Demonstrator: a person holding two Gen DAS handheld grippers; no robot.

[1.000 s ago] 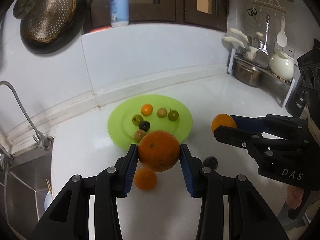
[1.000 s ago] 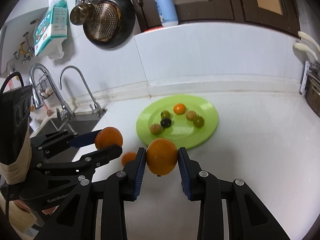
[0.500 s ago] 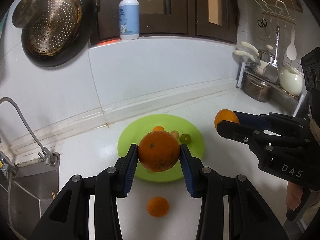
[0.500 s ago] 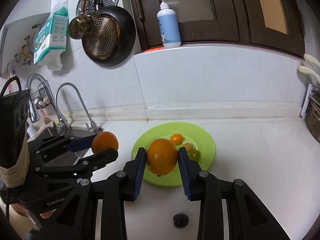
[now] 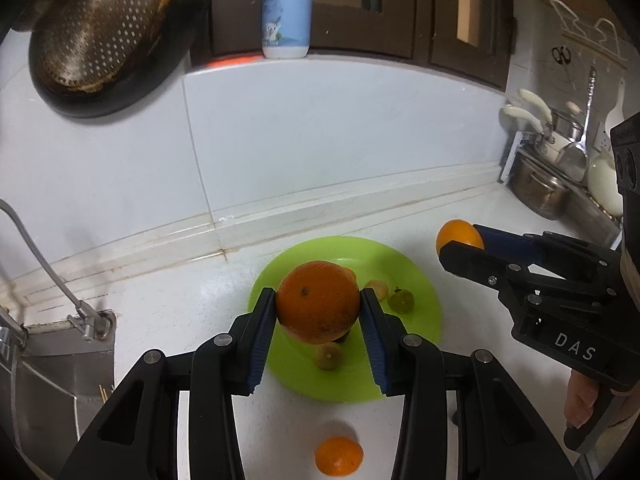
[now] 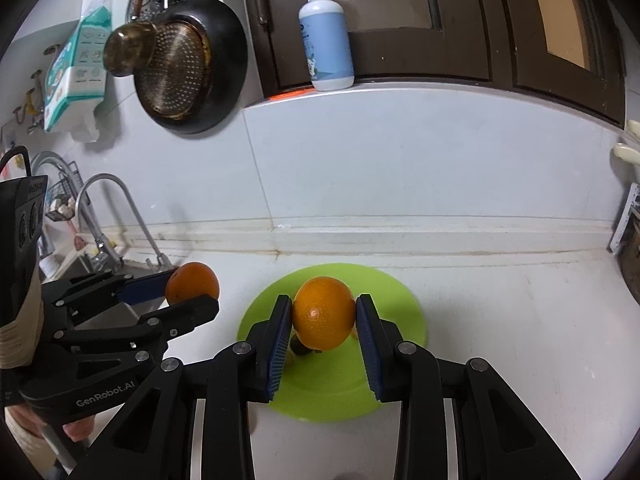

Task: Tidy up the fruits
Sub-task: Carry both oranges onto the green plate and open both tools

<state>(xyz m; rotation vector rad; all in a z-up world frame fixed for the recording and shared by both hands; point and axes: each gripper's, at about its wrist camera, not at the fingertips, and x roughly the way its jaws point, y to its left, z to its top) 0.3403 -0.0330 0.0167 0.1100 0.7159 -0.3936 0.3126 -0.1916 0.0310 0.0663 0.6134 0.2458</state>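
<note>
Left gripper (image 5: 319, 312): clamped on a big orange (image 5: 318, 302), blue pads (image 5: 262, 336) pressed to both flanks, fruit clear of the surface and up over the plate.
Right gripper (image 6: 323, 318): squeezed tight on a second orange (image 6: 324, 312), pads (image 6: 280, 344) flush against its sides, likewise lifted above the plate.
Cross-check: each claw visible from the other's camera (left claw at left edge of the right view, right claw at right edge of the left view), each with an orange at its tip.
Green plate (image 5: 424, 292): flat on the white counter (image 5: 172, 308), near the back edge by the wall tiles.
On the plate: a small green fruit (image 5: 401, 300) toward the right rim, a pale orange piece (image 5: 380, 289) just beside it, a yellowish one (image 5: 328, 356) near the front rim, something dark under the held orange (too hidden to name).
Loose mandarin (image 5: 339, 456): on the bare counter in front of the plate, near the front edge, well apart from the rim.
Sink side: tap (image 6: 116, 208) and basin at the counter's left end.
Right corner: steel pot (image 5: 538, 192) and white jug (image 5: 604, 188) on a rack.
Wall: perforated strainer in a dark pan (image 6: 188, 68), hanging at upper left.
Ledge above the tiles: blue-and-white pump bottle (image 6: 326, 40), upright.
Hand (image 5: 580, 400): fingers wrapped round the right gripper's handle, low at the right edge.
</note>
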